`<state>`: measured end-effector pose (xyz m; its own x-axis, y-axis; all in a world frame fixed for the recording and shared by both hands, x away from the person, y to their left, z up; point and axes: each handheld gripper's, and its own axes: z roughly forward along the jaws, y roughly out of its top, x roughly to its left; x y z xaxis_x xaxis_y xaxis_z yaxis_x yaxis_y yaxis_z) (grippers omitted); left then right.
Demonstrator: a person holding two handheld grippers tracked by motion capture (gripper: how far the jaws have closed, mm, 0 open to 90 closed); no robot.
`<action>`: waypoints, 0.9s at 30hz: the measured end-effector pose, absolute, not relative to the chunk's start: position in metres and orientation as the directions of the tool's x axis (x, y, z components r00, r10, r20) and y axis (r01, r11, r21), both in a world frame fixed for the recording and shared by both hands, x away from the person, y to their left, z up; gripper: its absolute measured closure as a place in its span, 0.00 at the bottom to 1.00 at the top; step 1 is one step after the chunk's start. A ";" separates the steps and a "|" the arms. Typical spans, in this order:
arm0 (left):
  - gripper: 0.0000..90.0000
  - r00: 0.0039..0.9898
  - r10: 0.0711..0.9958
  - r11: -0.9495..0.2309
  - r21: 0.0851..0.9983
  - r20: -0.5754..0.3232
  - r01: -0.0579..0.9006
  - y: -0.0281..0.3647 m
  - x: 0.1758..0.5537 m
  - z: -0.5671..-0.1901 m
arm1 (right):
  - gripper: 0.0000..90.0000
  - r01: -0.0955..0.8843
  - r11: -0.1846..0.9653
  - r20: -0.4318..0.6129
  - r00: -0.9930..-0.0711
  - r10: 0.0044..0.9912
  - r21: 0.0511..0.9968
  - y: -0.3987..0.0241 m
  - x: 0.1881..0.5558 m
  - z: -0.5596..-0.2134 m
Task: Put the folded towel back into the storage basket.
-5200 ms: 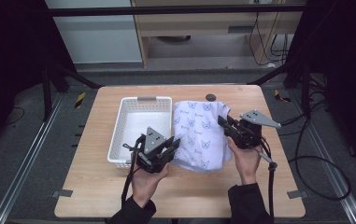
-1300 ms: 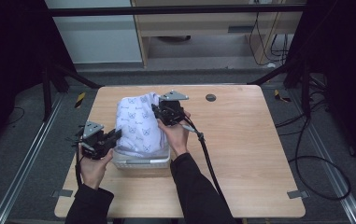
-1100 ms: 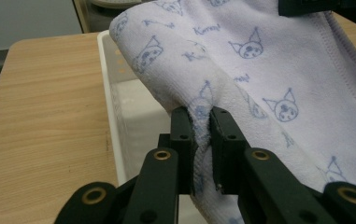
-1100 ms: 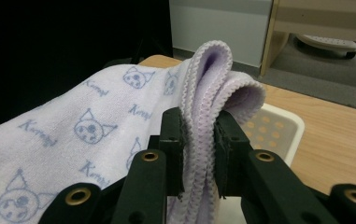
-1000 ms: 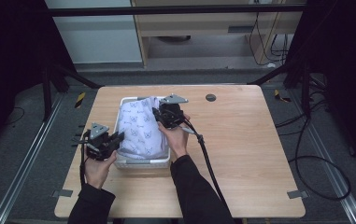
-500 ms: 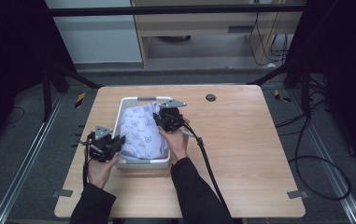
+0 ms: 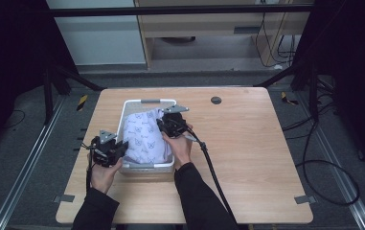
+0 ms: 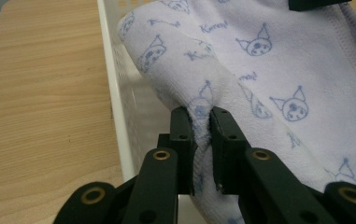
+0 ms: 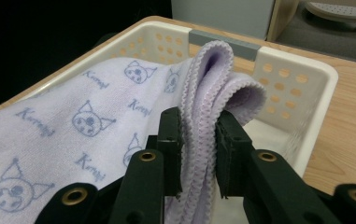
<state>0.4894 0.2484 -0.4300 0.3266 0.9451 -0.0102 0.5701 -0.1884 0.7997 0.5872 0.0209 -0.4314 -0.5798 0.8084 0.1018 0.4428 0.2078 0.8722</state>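
A lilac towel (image 7: pixel 144 136) printed with small cat faces lies bunched in a white perforated basket (image 7: pixel 147 102) on the wooden table. My left gripper (image 7: pixel 118 149) sits at the basket's near left corner, shut on a fold of the towel (image 8: pixel 202 105). My right gripper (image 7: pixel 163 123) is over the basket's right side, shut on the towel's folded scalloped edge (image 9: pixel 213 88). The towel (image 9: pixel 73 130) spreads leftward from that pinch inside the basket (image 9: pixel 302 79).
The wooden table (image 7: pixel 266 143) has a round dark grommet (image 7: pixel 215 100) at its back. A black cable (image 7: pixel 213 172) trails from the right gripper along the forearm. Bare tabletop (image 8: pixel 40 93) lies left of the basket's rim (image 8: pixel 112 88).
Both grippers carried the towel from the table's middle leftward over the basket and lowered it in. In the last second the towel sank deeper and the hands came down.
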 end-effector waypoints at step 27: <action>0.65 0.342 0.940 -0.169 0.839 -0.022 0.517 0.252 0.482 -0.415 | 0.37 0.393 0.198 0.070 -0.571 0.818 0.898 -0.006 0.572 -0.411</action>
<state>0.4822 0.2519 -0.4154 0.3417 0.9396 -0.0216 0.5174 -0.1689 0.8389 0.5725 -0.0058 -0.4106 -0.5711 0.8179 0.0700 0.3933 0.1978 0.8979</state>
